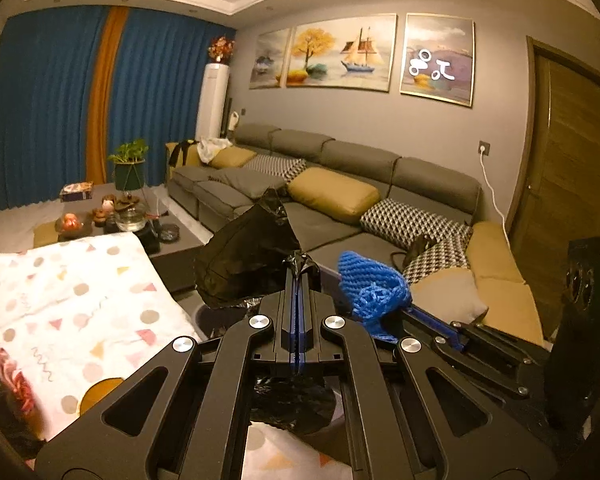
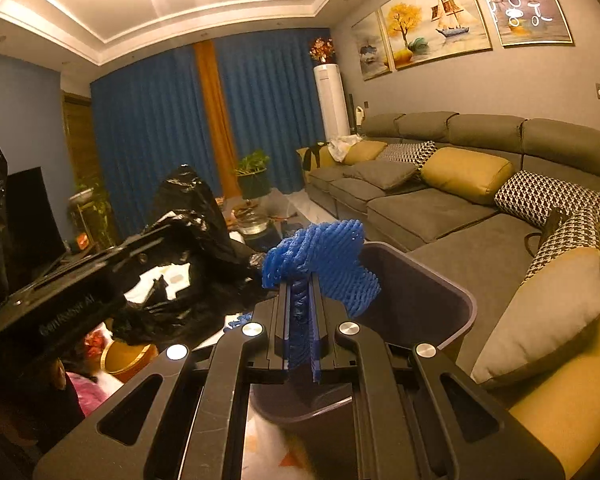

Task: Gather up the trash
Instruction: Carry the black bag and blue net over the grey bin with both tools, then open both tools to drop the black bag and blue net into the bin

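Note:
My left gripper (image 1: 299, 270) is shut on the edge of a black trash bag (image 1: 244, 264), which it holds up in the air. The bag's open mouth (image 2: 168, 276) faces the right wrist view, with a pale patch showing inside. My right gripper (image 2: 301, 284) is shut on a blue foam fruit net (image 2: 328, 260), held just right of the bag and above a dark purple trash bin (image 2: 424, 300). In the left wrist view the blue net (image 1: 374, 288) and the right gripper's body show at the lower right.
A white patterned cloth (image 1: 72, 300) covers the table at the left. Behind it stands a dark coffee table (image 1: 140, 224) with a tea set and a plant. A grey sofa (image 1: 340, 208) with yellow and houndstooth cushions runs along the right. A black speaker (image 1: 584, 320) stands at far right.

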`<state>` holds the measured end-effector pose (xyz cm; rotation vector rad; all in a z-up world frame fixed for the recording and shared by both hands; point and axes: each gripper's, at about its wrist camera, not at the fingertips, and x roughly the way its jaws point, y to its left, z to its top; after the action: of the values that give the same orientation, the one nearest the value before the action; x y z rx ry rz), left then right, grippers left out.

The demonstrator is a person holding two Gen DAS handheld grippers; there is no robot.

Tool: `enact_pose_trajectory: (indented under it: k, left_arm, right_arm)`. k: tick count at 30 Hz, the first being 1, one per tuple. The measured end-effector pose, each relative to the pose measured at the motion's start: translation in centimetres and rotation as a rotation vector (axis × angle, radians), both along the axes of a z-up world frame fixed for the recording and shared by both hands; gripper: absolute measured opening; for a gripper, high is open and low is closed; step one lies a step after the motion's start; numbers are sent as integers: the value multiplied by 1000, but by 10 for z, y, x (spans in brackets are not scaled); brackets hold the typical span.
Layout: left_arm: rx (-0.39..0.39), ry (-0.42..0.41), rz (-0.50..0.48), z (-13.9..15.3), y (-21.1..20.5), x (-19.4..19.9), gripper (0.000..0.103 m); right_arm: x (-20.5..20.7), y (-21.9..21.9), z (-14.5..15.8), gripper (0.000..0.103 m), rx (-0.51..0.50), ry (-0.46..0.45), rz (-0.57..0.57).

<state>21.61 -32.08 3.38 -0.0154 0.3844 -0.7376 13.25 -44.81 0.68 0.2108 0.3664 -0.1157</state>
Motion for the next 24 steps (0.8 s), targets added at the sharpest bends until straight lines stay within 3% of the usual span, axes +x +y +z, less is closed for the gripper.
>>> enact_pose_trajectory:
  k: [19, 21, 24]
  left_arm:
    - [28, 173, -36, -44, -28, 49, 0]
    - [27, 177, -39, -45, -27, 50, 4]
    - [20, 205, -30, -46, -23, 54, 34]
  right_arm:
    - [34, -17, -20, 9, 15, 58, -17]
    - [37, -15, -18, 10, 22, 61, -20]
    - [38, -16, -21, 13, 29, 64, -25]
